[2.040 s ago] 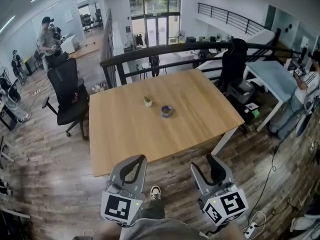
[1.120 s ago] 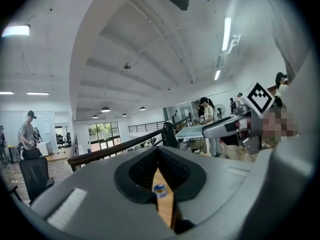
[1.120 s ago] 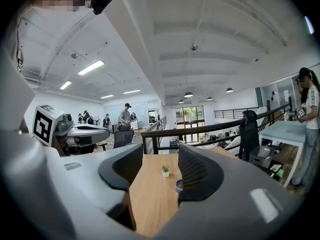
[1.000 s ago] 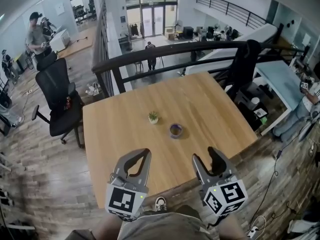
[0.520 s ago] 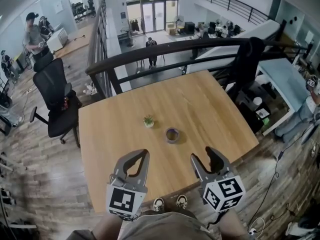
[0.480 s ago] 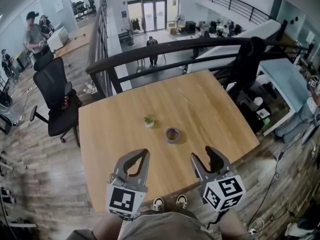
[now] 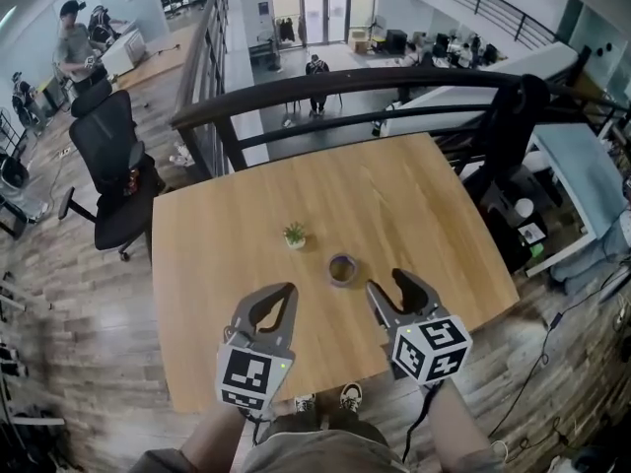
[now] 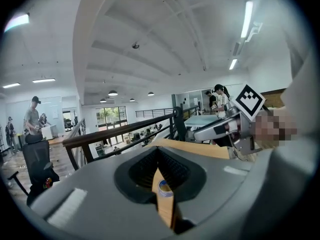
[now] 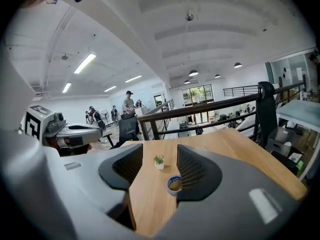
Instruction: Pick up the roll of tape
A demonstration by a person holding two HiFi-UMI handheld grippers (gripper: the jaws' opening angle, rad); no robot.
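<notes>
Roll of tape (image 7: 342, 268) sits just beyond ur right tool (image 7: 388, 287), jaws wide; left tool (image 7: 284, 296) closed, empty, farther off.

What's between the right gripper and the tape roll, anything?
Nothing visible. The right gripper, jaws apart, faces the tape roll across bare table. The small potted plant stands beyond the roll, off that line.

Roll of tape (image 7: 342, 268) flat on table (image 7: 434, 215)
</notes>
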